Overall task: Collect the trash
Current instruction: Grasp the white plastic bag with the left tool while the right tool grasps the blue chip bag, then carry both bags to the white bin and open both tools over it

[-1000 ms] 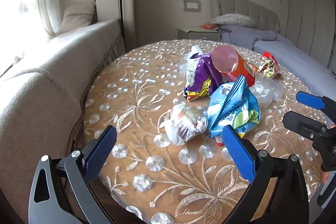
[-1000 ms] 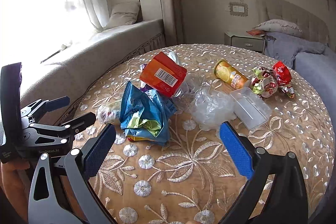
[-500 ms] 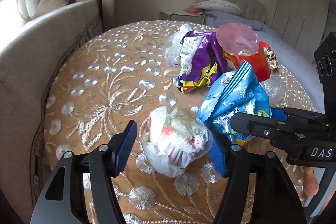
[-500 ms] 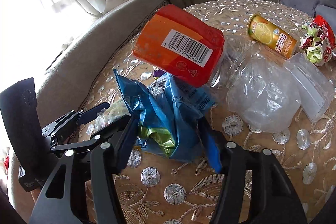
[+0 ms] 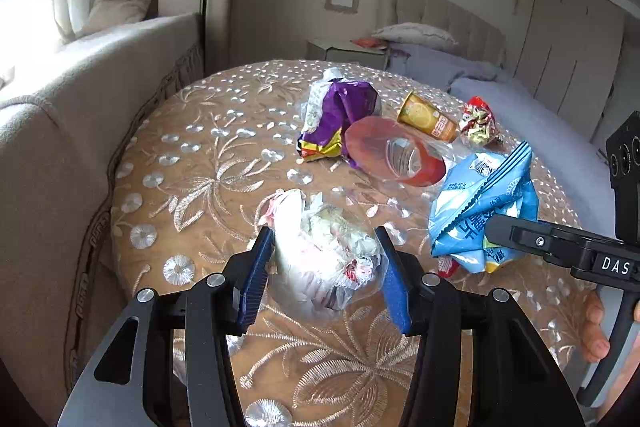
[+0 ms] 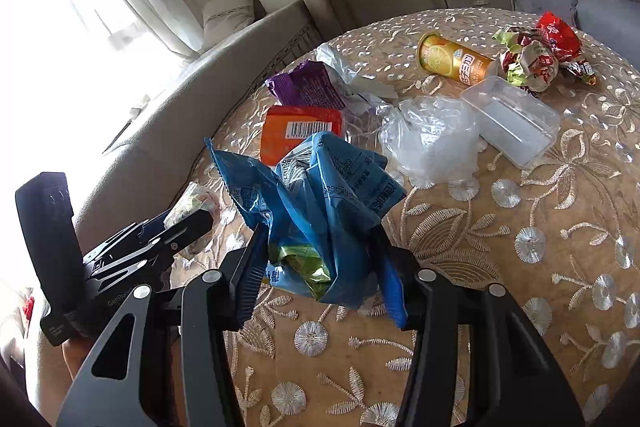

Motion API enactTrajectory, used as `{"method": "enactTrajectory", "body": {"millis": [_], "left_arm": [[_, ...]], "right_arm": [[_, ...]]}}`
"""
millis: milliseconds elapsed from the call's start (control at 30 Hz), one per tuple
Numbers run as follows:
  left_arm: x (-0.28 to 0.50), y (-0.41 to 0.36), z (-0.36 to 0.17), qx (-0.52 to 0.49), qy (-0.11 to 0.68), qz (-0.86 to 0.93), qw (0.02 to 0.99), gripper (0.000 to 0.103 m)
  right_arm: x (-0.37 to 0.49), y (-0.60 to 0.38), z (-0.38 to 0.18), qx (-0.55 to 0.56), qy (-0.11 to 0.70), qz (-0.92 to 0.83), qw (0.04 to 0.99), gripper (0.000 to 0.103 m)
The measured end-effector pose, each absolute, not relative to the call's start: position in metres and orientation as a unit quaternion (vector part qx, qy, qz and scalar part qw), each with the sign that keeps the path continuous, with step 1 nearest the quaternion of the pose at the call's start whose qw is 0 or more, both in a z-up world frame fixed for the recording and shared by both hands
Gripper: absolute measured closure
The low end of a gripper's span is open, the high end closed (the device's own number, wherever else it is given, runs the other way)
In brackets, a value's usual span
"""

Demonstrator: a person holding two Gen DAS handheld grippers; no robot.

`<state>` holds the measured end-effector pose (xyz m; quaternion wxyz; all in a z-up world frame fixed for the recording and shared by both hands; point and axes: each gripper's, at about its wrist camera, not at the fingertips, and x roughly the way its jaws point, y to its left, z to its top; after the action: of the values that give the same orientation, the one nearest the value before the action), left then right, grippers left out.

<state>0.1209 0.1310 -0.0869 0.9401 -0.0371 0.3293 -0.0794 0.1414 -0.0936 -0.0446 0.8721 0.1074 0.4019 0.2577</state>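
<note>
Left claw (image 5: 324, 279) around crumpled clear bag (image 5: 320, 259)

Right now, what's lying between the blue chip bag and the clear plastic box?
A crumpled clear plastic bag lies between the blue chip bag and the clear plastic box. The right wrist view shows this best.

We see daylight from the window (image 6: 60, 27) blown out white at left; fisheye edges bend and darken.
</note>
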Motion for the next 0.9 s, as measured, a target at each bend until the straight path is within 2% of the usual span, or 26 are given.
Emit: {"method": "enactTrajectory", "body": {"millis": [400,900], "left_arm": [[0.078,0.042,-0.066,0.006,0.301,-0.154,0.941,0.053],[0.049,-0.145,-0.084,0.087,0.306,-0.345,0.883,0.053]], "right_arm": [[0.062,-0.184,-0.02,0.107,0.343,0.193,0.913,0.051],[-0.037,-0.35,-0.046,0.142,0.327,0.009,0.934,0.051]]}}
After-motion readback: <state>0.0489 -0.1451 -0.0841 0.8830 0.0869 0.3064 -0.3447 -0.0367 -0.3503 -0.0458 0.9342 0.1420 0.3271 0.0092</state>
